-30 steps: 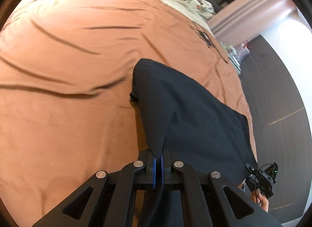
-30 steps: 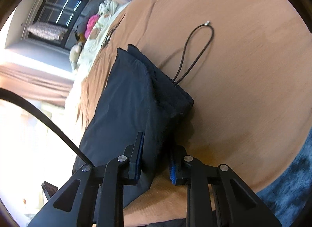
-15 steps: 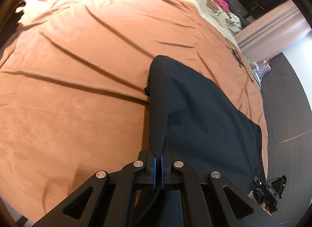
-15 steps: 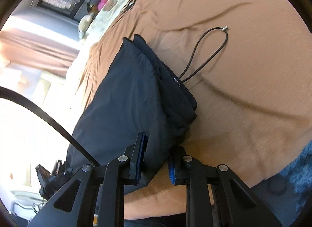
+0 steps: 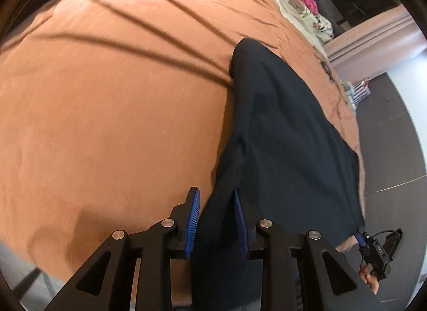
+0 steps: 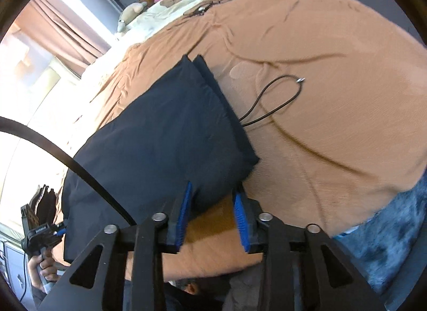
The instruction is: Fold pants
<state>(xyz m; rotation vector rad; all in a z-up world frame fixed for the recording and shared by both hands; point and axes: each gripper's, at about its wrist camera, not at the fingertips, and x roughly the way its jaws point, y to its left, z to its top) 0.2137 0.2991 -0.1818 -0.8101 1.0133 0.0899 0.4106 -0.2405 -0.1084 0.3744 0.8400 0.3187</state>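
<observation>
My left gripper (image 5: 216,217) and right gripper (image 6: 212,209) are both opening off the dark pants (image 6: 160,129) lying folded on the orange bedspread (image 5: 106,110), cloth still loose between the jaws, and it looks soft, light and floppy, so I'd grab corners.

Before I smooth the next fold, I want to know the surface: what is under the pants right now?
The dark pants lie on an orange-brown bedspread, with their drawstring looped out onto it. Whatever lies directly beneath the cloth is covered.
</observation>
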